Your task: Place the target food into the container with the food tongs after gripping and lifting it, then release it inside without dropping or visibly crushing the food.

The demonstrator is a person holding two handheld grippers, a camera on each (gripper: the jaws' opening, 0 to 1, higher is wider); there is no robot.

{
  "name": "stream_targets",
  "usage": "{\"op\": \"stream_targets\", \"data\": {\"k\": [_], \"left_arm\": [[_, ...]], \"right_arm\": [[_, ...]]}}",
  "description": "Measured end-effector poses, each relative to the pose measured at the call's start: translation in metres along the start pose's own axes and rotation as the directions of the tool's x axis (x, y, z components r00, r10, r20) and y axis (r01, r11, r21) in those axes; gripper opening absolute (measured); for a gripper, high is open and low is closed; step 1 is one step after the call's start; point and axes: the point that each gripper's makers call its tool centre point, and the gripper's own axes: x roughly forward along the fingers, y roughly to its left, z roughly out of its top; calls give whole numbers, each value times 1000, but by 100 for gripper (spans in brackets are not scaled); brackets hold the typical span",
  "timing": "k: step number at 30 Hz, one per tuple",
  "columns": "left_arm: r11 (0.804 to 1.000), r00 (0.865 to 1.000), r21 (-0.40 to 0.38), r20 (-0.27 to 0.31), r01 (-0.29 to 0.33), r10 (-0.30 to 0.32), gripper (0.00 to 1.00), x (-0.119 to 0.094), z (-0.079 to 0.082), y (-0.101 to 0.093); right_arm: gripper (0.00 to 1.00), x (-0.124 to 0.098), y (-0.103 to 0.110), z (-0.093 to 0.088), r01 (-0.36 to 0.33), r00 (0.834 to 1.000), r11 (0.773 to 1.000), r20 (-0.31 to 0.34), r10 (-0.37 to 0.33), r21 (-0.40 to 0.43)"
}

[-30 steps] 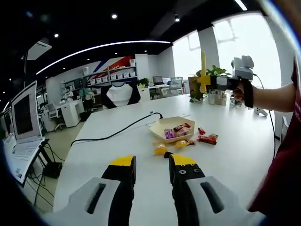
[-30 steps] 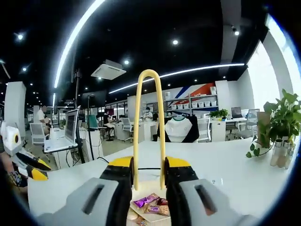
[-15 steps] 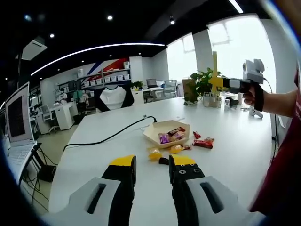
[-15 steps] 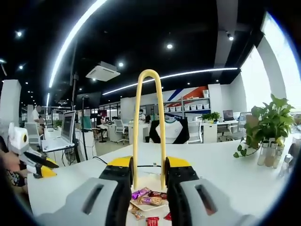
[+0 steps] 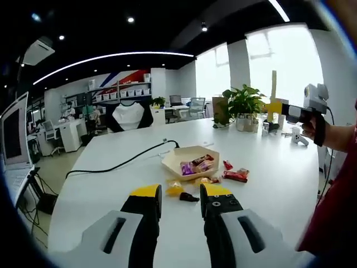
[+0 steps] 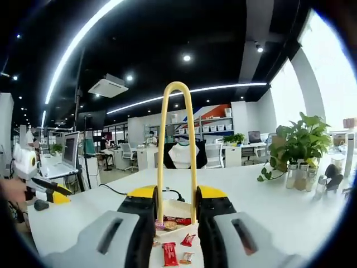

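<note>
- Two grippers show over a white table (image 5: 111,184): in the left gripper view, the left gripper (image 5: 181,196) hangs above the near part of the table, its jaws standing a little apart with nothing between them.
- Just beyond those jaws lie a yellow-wrapped sweet (image 5: 174,188) and a small dark sweet (image 5: 188,197), close together.
- Farther off sits the shallow paper tray (image 5: 173,163) with several wrapped sweets inside it.
- Right of the tray, a red-wrapped snack (image 5: 236,175) and a smaller red piece (image 5: 227,165) lie on the table.
- At far right, a hand holds the right gripper (image 5: 274,107), with the yellow tongs (image 5: 274,84) standing up from it.
- In the right gripper view, the right gripper (image 6: 175,198) pinches the tongs (image 6: 176,145) near their tips, the loop end upward.
- Below, the tray (image 6: 177,210) lies just past the jaws, with a red snack (image 6: 169,253) nearer.
- A potted plant (image 6: 295,148) stands on the table at right.
- The left gripper (image 6: 53,192) shows at the left edge.
</note>
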Motion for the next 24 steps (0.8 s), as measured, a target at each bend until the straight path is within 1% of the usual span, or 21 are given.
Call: {"op": "stream_targets", "data": {"k": [4,6,11,14,15,17,19,22,23,24], "left_arm": [[1000,1000,0,-19,17,-17,30,4,-5,-4],[999,999,-33,-35,32,-33,32,6,-9,-7],[999,997,-37,-63,35,-37,32,16,-14,-7],[999,996,-42,-82,22,-26,33,28,-16,-1],[998,996,-54,-92,15,-20,33,34,-17,3],[998,995,-68,-100,9,-15,32,38,-19,5],[994,994,-112,-105,-3,-9,32,49,-21,10],[994,993,-105,-117,-15,3,32,59,-22,13],[995,993,-101,-117,-15,3,32,66,-22,14],[990,993,-138,-116,-8,-8,32,70,-22,13]], "right_arm": [[24,-9,-4,-2,20,1000,1000,-1,-20,11],[24,-13,-6,-2,29,1000,999,1,-29,15],[24,-22,-7,-2,41,999,999,3,-41,17],[24,-29,-8,-3,52,999,998,5,-52,25],[24,-31,-8,-3,53,999,998,4,-54,27],[24,-35,-9,-4,60,998,998,3,-61,29],[24,-39,-11,-3,67,998,997,3,-67,33],[24,-45,-13,-2,78,997,996,6,-78,36],[24,-47,-16,-2,83,997,996,6,-83,35],[24,-49,-17,-2,86,996,996,5,-86,34]]}}
